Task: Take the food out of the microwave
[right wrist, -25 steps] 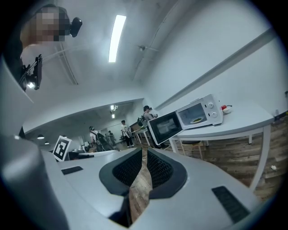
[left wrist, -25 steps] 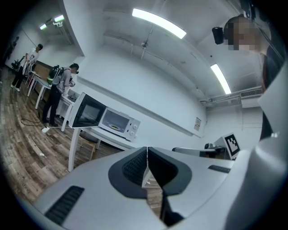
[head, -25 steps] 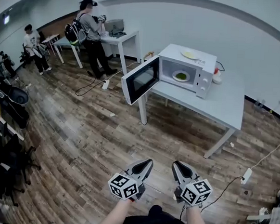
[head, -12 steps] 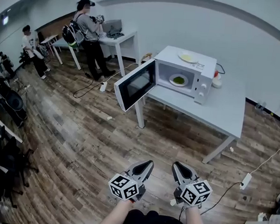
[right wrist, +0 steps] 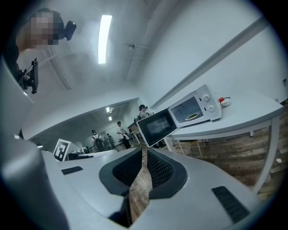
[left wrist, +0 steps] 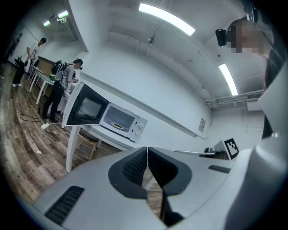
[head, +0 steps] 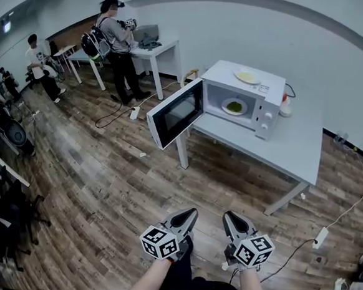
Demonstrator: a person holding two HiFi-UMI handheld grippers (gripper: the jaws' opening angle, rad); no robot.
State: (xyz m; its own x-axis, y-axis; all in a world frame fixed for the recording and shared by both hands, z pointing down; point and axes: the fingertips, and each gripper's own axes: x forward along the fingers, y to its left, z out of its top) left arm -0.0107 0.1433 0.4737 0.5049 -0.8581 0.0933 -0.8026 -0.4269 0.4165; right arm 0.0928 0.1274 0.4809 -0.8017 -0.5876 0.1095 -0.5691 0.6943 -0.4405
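Observation:
A white microwave (head: 268, 92) stands on a white table (head: 294, 144) with its door (head: 174, 114) swung wide open to the left. Inside sits a white plate of green food (head: 234, 106); it also shows in the left gripper view (left wrist: 118, 126) and the right gripper view (right wrist: 193, 116). A second plate (head: 247, 76) lies on top of the microwave. My left gripper (head: 193, 212) and right gripper (head: 226, 213) hang low over the wooden floor, well short of the table. Both are shut with nothing in them.
A red-topped white object (head: 286, 106) stands on the table right of the microwave. A person with a backpack (head: 115, 39) stands at a far desk (head: 156, 50), another person (head: 41, 61) further left. Cables and a power strip (head: 321, 238) lie on the floor.
The microwave and table have shifted slightly in the head view as I move across the floor. Both grippers stay shut and side by side.

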